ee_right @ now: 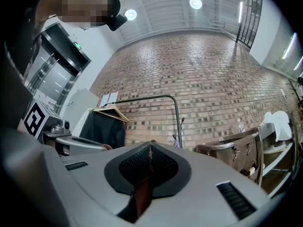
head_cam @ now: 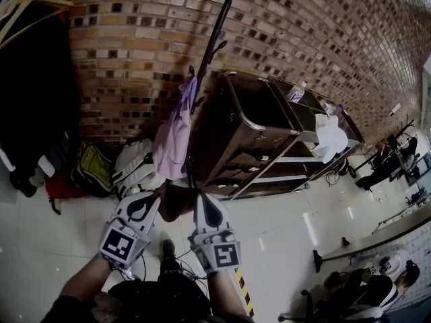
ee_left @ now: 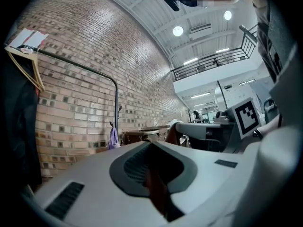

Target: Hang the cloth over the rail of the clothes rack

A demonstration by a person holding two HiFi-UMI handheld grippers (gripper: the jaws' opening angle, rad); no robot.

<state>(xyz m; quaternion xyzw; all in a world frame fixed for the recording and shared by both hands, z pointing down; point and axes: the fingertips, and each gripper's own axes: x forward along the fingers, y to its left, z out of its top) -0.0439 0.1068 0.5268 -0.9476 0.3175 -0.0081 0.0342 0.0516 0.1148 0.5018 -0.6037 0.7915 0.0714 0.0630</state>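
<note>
A brown cloth [head_cam: 176, 200] stretches between my two grippers, low in the head view. The left gripper [head_cam: 149, 206] is shut on its left edge and the right gripper [head_cam: 204, 208] on its right edge. In the left gripper view a strip of the cloth [ee_left: 157, 190] is pinched in the shut left gripper [ee_left: 150, 144]. The right gripper view shows the same for the right gripper [ee_right: 150, 146], with the cloth [ee_right: 141, 195] between the pads. The rack's black rail [head_cam: 223, 19] rises ahead by the brick wall, well apart from the cloth; it also shows as the rail [ee_left: 80, 65] and the rail [ee_right: 147, 98].
A purple garment [head_cam: 172, 134] hangs on the rack's post. A metal trolley [head_cam: 250, 125] with a white cloth [head_cam: 330, 137] stands to the right. Dark clothes on a wooden hanger [head_cam: 28, 5] and bags [head_cam: 94, 170] sit on the left. A person [head_cam: 377, 289] is at lower right.
</note>
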